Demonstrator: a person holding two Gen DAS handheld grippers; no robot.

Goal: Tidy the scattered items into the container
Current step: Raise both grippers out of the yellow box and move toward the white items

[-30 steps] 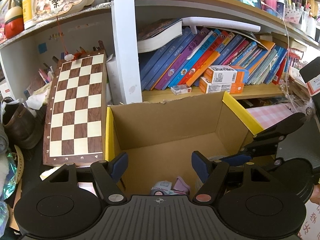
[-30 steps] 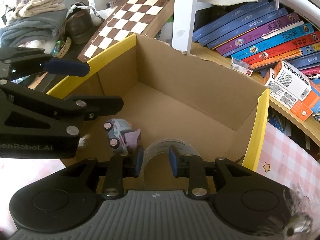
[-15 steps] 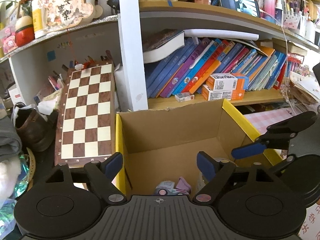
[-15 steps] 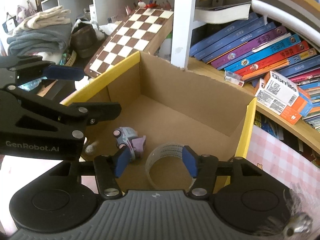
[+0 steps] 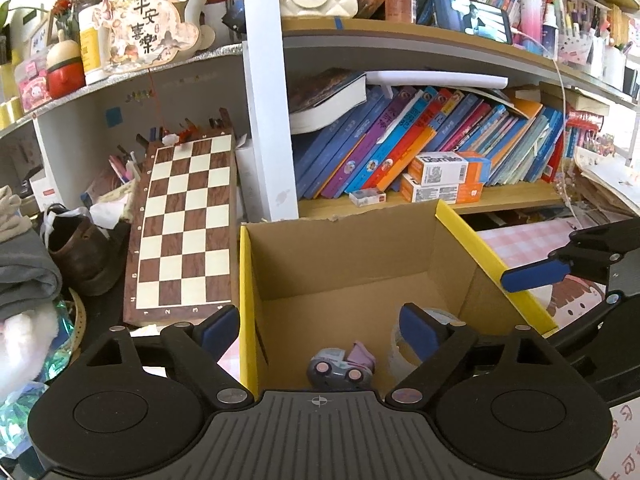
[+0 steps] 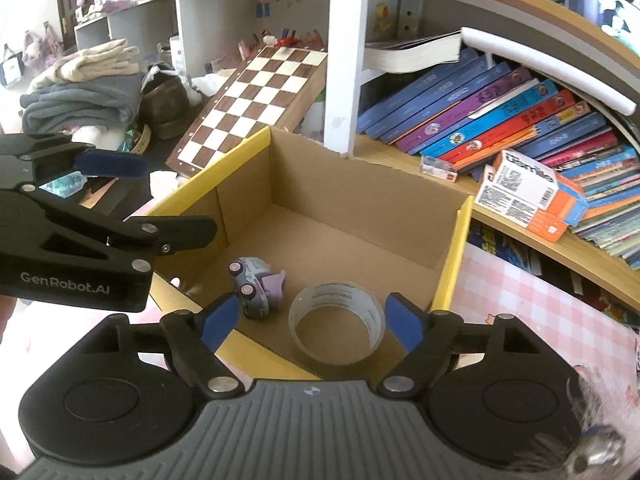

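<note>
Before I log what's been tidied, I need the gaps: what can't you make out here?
- Tape roll, left wrist view: mostly behind the tongs' finger.
- Cardboard box near corner, right wrist view: hidden behind the left tongs.
- Toy car: its far side faces away.

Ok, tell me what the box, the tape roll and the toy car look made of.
Box: brown corrugated cardboard, matte, with a torn top edge and yellow-faced rims.
Tape roll: clear glossy plastic film, probably; you can see through it.
Toy car: likely smooth moulded plastic, pastel grey and purple.
</note>
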